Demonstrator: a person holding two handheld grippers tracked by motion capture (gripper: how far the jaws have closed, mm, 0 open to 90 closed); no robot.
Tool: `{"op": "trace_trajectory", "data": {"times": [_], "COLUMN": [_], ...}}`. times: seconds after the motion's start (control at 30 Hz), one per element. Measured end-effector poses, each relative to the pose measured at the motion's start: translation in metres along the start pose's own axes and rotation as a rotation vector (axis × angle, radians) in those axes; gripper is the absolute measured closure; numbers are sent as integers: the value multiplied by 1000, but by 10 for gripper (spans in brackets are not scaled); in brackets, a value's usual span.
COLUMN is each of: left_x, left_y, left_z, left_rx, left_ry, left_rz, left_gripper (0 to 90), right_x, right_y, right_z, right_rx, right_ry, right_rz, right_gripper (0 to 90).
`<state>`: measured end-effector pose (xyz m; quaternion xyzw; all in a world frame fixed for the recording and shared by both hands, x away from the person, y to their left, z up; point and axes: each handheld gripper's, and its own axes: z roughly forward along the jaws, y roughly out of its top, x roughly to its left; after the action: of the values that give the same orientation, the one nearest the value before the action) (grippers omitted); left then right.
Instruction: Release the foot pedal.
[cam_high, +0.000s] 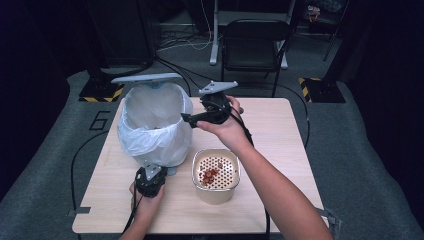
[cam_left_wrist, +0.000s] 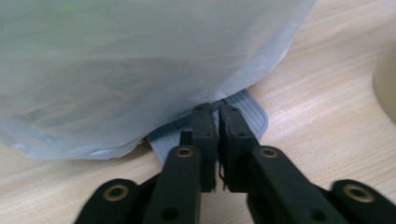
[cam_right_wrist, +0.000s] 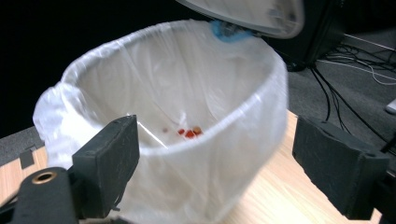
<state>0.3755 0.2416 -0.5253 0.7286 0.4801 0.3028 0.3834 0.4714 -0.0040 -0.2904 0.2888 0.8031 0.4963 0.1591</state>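
Observation:
A pedal bin lined with a white bag (cam_high: 152, 125) stands at the table's left with its grey lid (cam_high: 146, 78) raised. My left gripper (cam_high: 162, 171) is at the bin's foot; in the left gripper view it (cam_left_wrist: 215, 109) is shut, with its tips resting on the grey ribbed pedal (cam_left_wrist: 252, 112) and nothing between the jaws. My right gripper (cam_high: 184, 119) hovers beside the bin's right rim, pointing at it. Its jaws (cam_right_wrist: 215, 135) stand wide open and empty. A few red bits (cam_right_wrist: 189, 132) lie at the bottom of the bag.
A beige tub (cam_high: 216, 195) with a perforated insert holding red pieces (cam_high: 210, 173) stands near the front, right of the bin. The wooden table (cam_high: 280, 130) has bare surface to the right. A black folding chair (cam_high: 252, 42) stands behind it.

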Motion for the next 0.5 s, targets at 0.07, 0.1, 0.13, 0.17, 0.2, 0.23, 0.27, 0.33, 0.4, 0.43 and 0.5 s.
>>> {"op": "trace_trajectory", "data": {"times": [0.07,0.1,0.13,0.17,0.2,0.23,0.27,0.33,0.4,0.43,0.5], "left_x": [5,7,7,7,8,7,7,6,7,6,6], "left_y": [-1,-1,0,1,3,4,6,8,9,10,12], "left_z": [-1,-2,-4,-5,-7,-9,-9,-10,-12,-13,-15], "left_rx": [-10,-14,-5,-12,-8,-23,-27,-8,-3,2,21], "left_ry": [9,-11,-22,-26,-32,-34,-34,-57,-77,-82,-108], "left_rz": [-16,-50,-81,-105,-87,-80,-78,-94,-73,-67,-67], "left_gripper": [666,638,613,589,572,556,530,494,474,463,453], "right_x": [-5,-7,-9,-9,-11,-12,-14,-16,-20,-23,-26], "right_y": [-5,-8,-10,-12,-13,-15,-17,-21,-26,-30,-35], "right_z": [-7,-10,-13,-16,-18,-21,-23,-26,-29,-30,-34], "right_rx": [1,-2,-1,5,3,-4,-1,3,5,12,11], "right_ry": [-12,-19,-26,-32,-36,-35,-41,-51,-53,-52,-54], "right_rz": [5,-1,-11,-6,-8,-8,-20,-15,-16,-7,-4], "right_gripper": [150,151,152,152,155,163,165,169,174,176,194]}}
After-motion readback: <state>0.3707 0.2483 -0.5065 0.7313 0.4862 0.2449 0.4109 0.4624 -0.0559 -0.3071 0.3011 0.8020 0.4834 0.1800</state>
